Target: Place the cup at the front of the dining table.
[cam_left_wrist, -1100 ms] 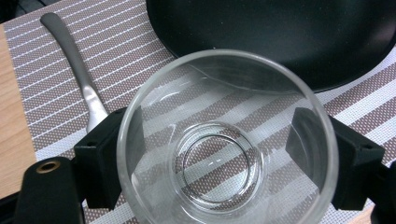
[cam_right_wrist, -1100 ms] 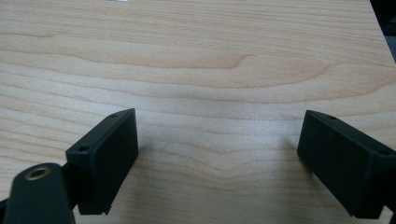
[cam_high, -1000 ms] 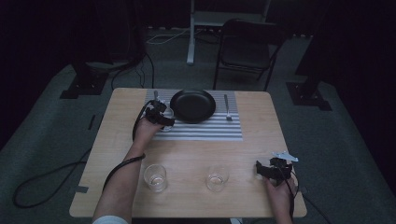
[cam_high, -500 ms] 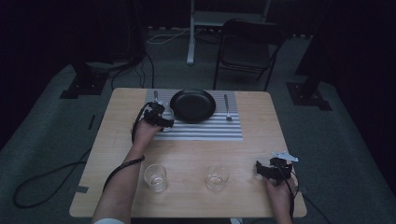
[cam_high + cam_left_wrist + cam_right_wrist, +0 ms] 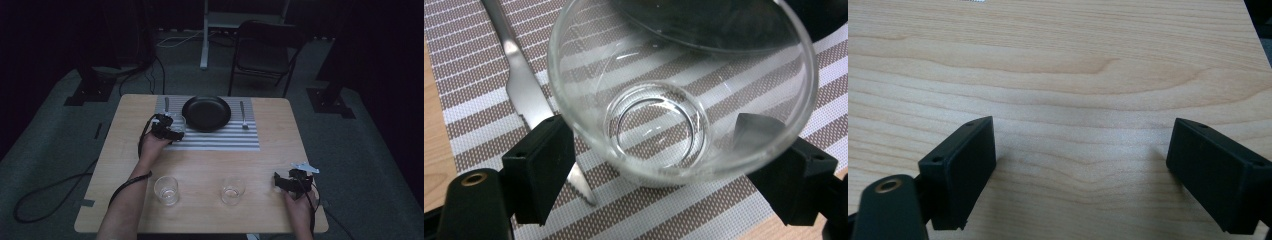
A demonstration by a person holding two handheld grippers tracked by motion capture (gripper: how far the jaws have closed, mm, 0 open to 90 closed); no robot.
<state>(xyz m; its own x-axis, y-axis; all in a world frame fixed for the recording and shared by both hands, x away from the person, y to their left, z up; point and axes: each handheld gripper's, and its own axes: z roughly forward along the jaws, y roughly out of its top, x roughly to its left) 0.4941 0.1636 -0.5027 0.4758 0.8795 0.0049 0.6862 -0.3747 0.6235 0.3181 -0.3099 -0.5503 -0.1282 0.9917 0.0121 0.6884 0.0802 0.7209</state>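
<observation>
Wooden table (image 5: 200,165), striped placemat (image 5: 484,65): left gripper (image 5: 669,165) fingers clasp a clear glass (image 5: 681,85) between them; right gripper (image 5: 1083,170) fingers spread wide over bare wood

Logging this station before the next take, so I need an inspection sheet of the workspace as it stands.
Surface: wooden table, striped placemat at the far side.
Job's things: black plate on the placemat between knife and fork; two glasses near the front edge; third glass on the placemat.
Clutter: nothing seen.
Grippers: left tool jaws either side of the third glass, contact unclear; right tool open over bare wood.
Cables: one trails off the table's left to the floor.
Surroundings: folding chair, stand bases, dark room.
</observation>
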